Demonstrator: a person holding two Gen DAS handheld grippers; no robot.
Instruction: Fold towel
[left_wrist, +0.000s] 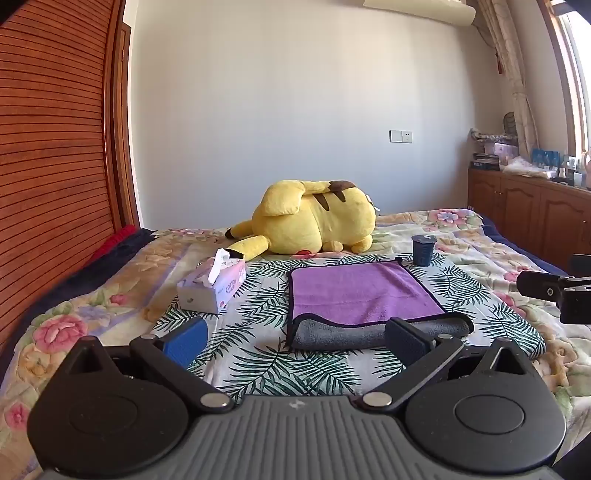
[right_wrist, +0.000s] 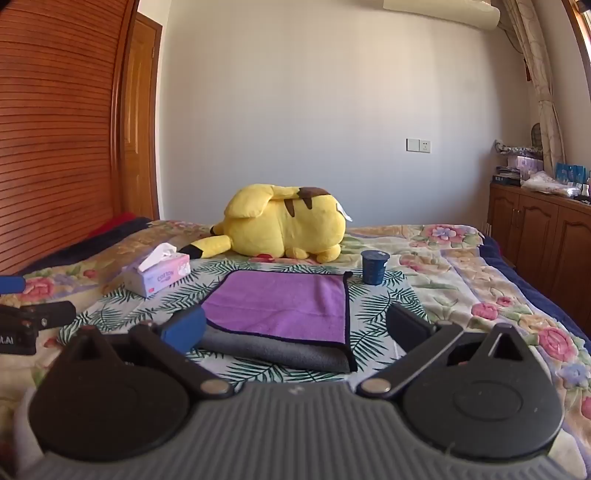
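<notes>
Left wrist view: left gripper (left_wrist: 295, 338) low over the bed (left_wrist: 480, 243), fingers (left_wrist: 186, 341) spread wide, holding nothing. Towel (left_wrist: 360, 295) lies folded on the leaf-print cloth (left_wrist: 255, 295) just ahead, purple side up, grey underside showing along the near fold; black piping round the edge. The right finger overlaps the towel's near right corner in this view; contact cannot be told. Tissue box (left_wrist: 212, 286) to the towel's left, one white tissue standing out of its slot. Dark blue cup (left_wrist: 423, 250) upright just beyond the towel's far right corner, top sealed with a lid, contents hidden. Yellow plush toy (left_wrist: 314, 221) lies behind. Right gripper (left_wrist: 554, 293) shows at the right edge, only partly.

Right wrist view: right gripper (right_wrist: 295, 326) fingers (right_wrist: 408, 326) also spread, empty. Towel (right_wrist: 284, 306) between and just beyond them, on the leaf-print cloth (right_wrist: 384, 306). Tissue box (right_wrist: 159, 275) far left, tissue protruding. Cup (right_wrist: 374, 266) by the far right corner, lidded. Plush toy (right_wrist: 284, 225) behind. Left gripper (right_wrist: 33, 321) at left edge.
</notes>
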